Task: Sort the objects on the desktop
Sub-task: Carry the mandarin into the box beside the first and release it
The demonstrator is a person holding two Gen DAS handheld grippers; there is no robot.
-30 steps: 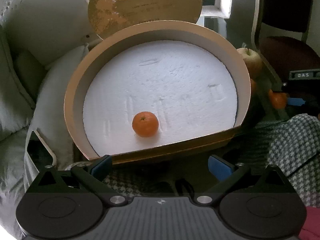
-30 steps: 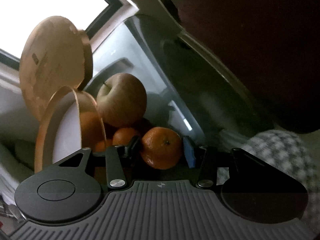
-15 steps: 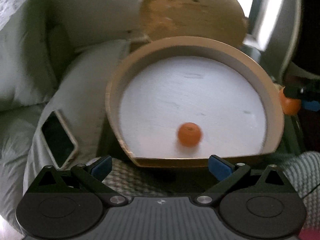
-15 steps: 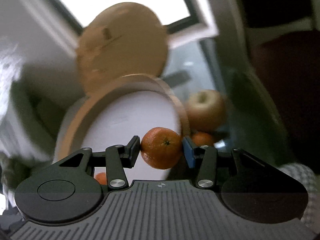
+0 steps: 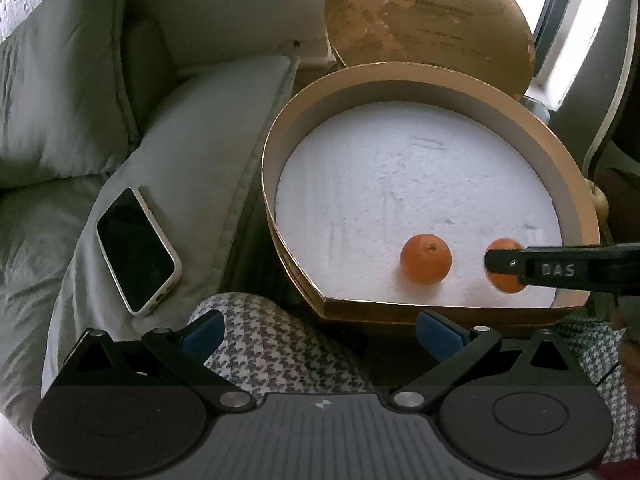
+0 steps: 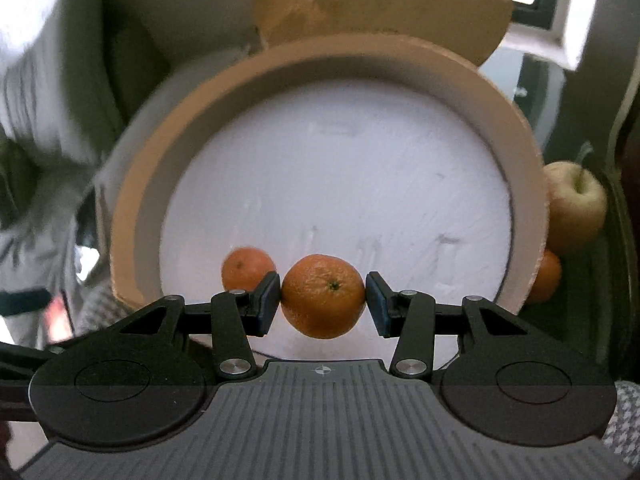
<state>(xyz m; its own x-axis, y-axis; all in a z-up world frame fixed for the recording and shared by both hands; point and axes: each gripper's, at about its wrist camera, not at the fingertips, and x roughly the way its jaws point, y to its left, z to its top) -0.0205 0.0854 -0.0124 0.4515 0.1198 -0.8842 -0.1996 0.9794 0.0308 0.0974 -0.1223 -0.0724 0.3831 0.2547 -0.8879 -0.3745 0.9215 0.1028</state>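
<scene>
A round tan box (image 5: 280, 136) lined with white foam holds one loose orange (image 5: 426, 258) near its front edge. My right gripper (image 6: 323, 300) is shut on a second orange (image 6: 323, 296), which hangs over the front of the box, just right of the loose one (image 6: 246, 268). In the left wrist view the held orange (image 5: 500, 248) shows partly behind a black finger (image 5: 560, 268). My left gripper (image 5: 320, 332) is open and holds nothing, in front of the box above a houndstooth cloth (image 5: 272, 344).
The box lid (image 5: 428, 12) leans upright behind the box. An apple (image 6: 576, 204) and another orange (image 6: 546, 276) lie outside the box on its right. A phone (image 5: 136, 256) rests on a grey cushion (image 5: 192, 152) to the left.
The right gripper carried its orange from beside the apple to over the box front. The left gripper's view slid left, bringing the phone into sight. The loose orange stayed put.
</scene>
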